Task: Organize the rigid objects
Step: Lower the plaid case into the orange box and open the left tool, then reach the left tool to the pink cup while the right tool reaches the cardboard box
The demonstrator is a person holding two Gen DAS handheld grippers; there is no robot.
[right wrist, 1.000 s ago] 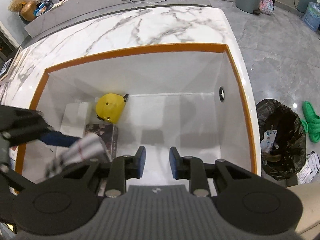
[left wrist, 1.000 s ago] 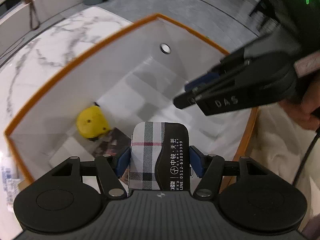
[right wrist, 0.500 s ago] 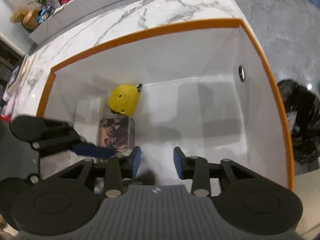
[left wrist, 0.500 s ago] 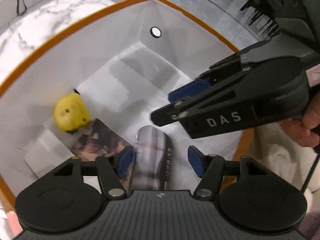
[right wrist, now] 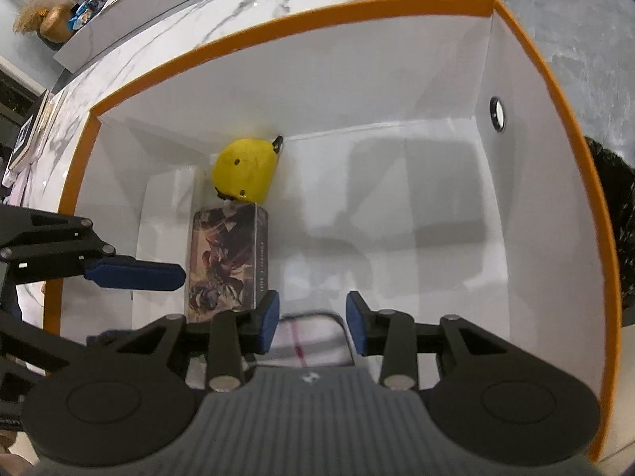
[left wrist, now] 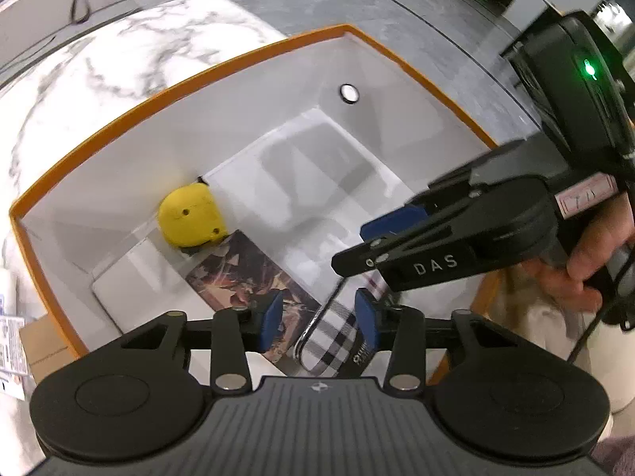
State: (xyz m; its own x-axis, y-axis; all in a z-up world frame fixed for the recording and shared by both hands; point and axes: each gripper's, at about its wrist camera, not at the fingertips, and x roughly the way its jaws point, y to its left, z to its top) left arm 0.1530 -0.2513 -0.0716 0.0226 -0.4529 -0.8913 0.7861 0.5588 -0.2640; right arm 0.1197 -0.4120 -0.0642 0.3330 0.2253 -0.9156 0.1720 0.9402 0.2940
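Note:
A plaid phone case [left wrist: 333, 337] lies tilted on the floor of the white box with the orange rim [left wrist: 119, 119], beside a dark printed card box [left wrist: 246, 277]. My left gripper [left wrist: 317, 319] hangs just above the case. Its jaws are closing, and the left pad stands clear of the case. My right gripper [left wrist: 357, 246] reaches in from the right over the case's far end. In the right wrist view the case [right wrist: 309, 337] shows blurred below my right gripper [right wrist: 311, 325], which is open by a small gap. A yellow rounded object [right wrist: 244, 174] sits against the back wall.
A flat white box [left wrist: 139, 277] lies left of the printed box [right wrist: 226, 258]. A metal eyelet [left wrist: 349, 93] is set in the right wall. The box stands on a marble counter [left wrist: 119, 59]. A black bin bag [right wrist: 619, 218] is on the floor to the right.
The left gripper let go of the plaid case, which dropped to the box floor, and its jaws narrowed. The right gripper opened a little and sank into the box.

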